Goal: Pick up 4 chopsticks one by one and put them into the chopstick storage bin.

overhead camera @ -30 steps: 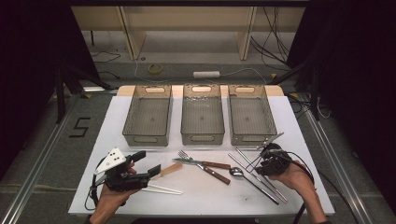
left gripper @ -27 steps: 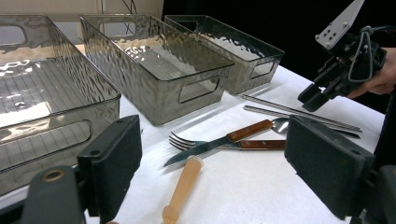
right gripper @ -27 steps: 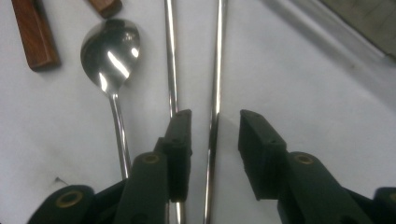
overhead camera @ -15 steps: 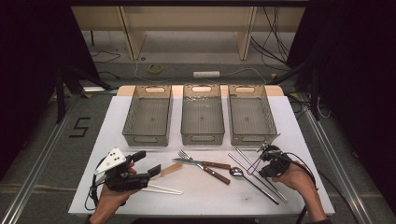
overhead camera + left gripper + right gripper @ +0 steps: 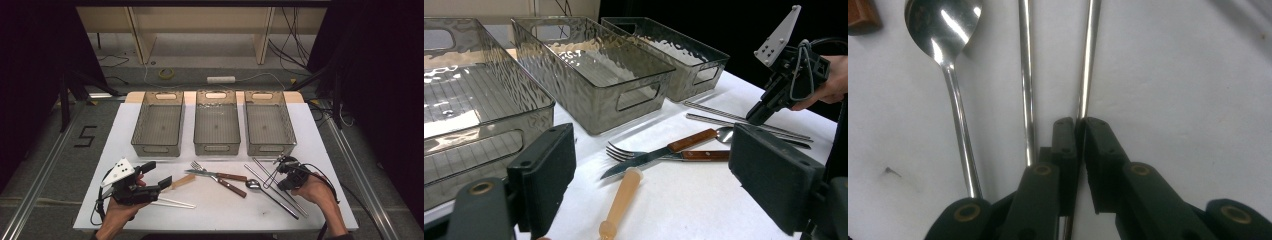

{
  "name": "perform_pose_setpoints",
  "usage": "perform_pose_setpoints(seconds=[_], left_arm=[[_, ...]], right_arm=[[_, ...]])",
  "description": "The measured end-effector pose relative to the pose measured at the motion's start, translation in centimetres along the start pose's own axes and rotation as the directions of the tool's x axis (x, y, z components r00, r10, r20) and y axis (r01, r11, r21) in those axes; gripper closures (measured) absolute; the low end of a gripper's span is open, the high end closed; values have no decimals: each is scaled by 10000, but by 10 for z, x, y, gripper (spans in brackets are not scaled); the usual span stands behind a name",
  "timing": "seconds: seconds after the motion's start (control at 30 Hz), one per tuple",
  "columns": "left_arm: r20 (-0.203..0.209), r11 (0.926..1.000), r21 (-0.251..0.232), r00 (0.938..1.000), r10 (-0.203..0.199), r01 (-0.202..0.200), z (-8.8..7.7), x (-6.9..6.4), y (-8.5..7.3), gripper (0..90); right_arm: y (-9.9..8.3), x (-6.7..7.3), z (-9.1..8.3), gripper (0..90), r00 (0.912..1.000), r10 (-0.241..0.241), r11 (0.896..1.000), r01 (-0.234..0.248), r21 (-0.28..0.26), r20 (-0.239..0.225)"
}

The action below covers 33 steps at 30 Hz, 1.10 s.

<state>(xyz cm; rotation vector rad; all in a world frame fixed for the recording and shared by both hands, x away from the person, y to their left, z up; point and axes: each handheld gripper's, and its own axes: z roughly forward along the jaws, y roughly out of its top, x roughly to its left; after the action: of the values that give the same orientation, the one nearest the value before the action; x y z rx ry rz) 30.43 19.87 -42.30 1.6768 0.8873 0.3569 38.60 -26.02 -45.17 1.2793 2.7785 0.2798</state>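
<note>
My right gripper [image 5: 1079, 125] points down at the table. Its jaws have just been closing and now pinch one steel chopstick [image 5: 1088, 60]. A second steel chopstick [image 5: 1025, 75] and a steel spoon [image 5: 943, 25] lie just left of the jaws. From above, the right gripper [image 5: 283, 184] sits over the chopstick pair [image 5: 295, 202] at the table's right. My left gripper [image 5: 157, 175] hangs open at the left above a wooden handle [image 5: 182, 181], with nothing between its pads [image 5: 549, 170]. It looks across at the right gripper [image 5: 758, 116].
Three clear bins [image 5: 150, 148] [image 5: 216, 148] [image 5: 271, 148] stand in a row at the back. A fork [image 5: 197, 165] and a wooden-handled knife [image 5: 200, 173] cross in the middle. White chopsticks [image 5: 172, 202] lie near the front left edge.
The right hand has shifted a little over the steel chopsticks and its jaws have drawn together. The left hand and gripper have stayed put.
</note>
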Motion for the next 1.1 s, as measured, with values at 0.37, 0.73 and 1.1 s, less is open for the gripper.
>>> perform_pose_setpoints(seconds=[0.37, 0.73, 1.1], left_arm=[[10, 10000, -7, 10000, 25, -25, 0, 0, 0, 187], [9, 10000, -44, 10000, -11, 11, 0, 0, 1, 187], [104, 10000, 29, 9999, -74, 74, 1, 1, 2, 189]], right_arm=[[5, 1, 1, 858, 9999, 96, 9993, -100, 365, 120], [4, 0, -4, 866, 9999, -167, 9997, 167, 152, 10], [0, -3, -23, 868, 9995, -320, 9967, 318, -751, -14]])
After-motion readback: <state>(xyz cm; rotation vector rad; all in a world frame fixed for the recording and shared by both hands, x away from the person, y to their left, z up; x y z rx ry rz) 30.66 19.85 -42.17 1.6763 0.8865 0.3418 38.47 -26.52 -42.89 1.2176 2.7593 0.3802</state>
